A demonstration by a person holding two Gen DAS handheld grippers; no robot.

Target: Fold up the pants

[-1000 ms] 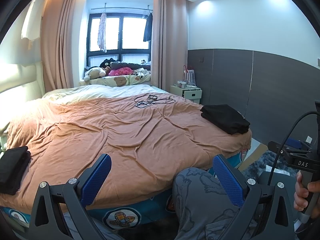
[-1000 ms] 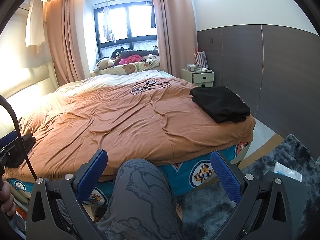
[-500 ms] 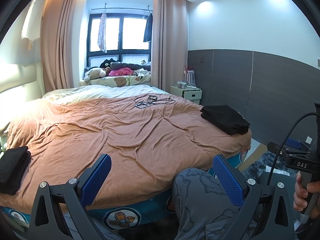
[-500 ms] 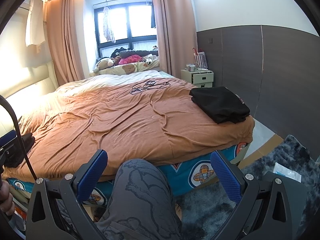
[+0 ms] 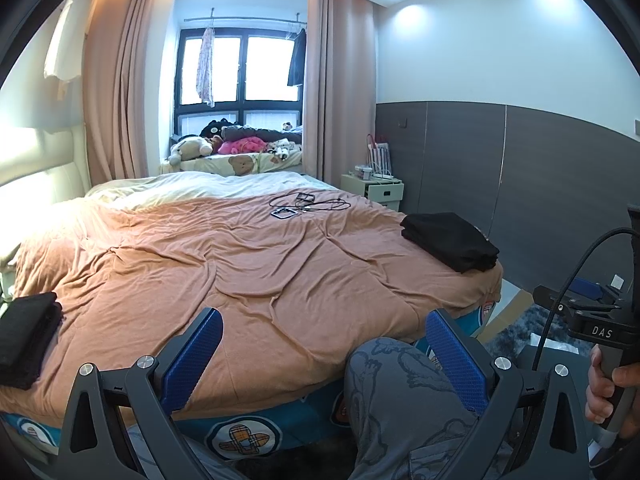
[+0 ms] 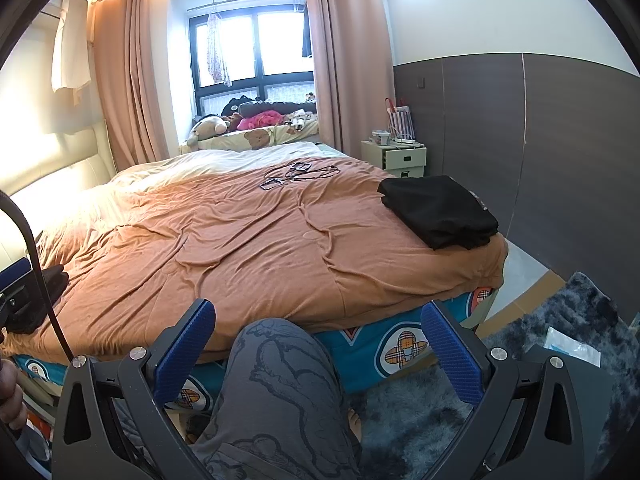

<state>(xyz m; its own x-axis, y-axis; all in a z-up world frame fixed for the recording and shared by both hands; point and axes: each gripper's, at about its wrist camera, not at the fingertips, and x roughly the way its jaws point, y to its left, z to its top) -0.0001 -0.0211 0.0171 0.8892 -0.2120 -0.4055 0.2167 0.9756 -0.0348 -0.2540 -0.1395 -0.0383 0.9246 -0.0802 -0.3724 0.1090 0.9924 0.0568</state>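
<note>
Folded black pants lie at the bed's right edge; another black folded stack sits at its left edge. Both the left gripper and right gripper gape wide, empty, off the near edge above a grey-trousered knee.

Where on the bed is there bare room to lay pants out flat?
The widest bare stretch of the brown blanket lies mid-bed, between the black folded stack at the left edge and the black folded pile at the right corner. Farther back it is crowded with cables.
</note>
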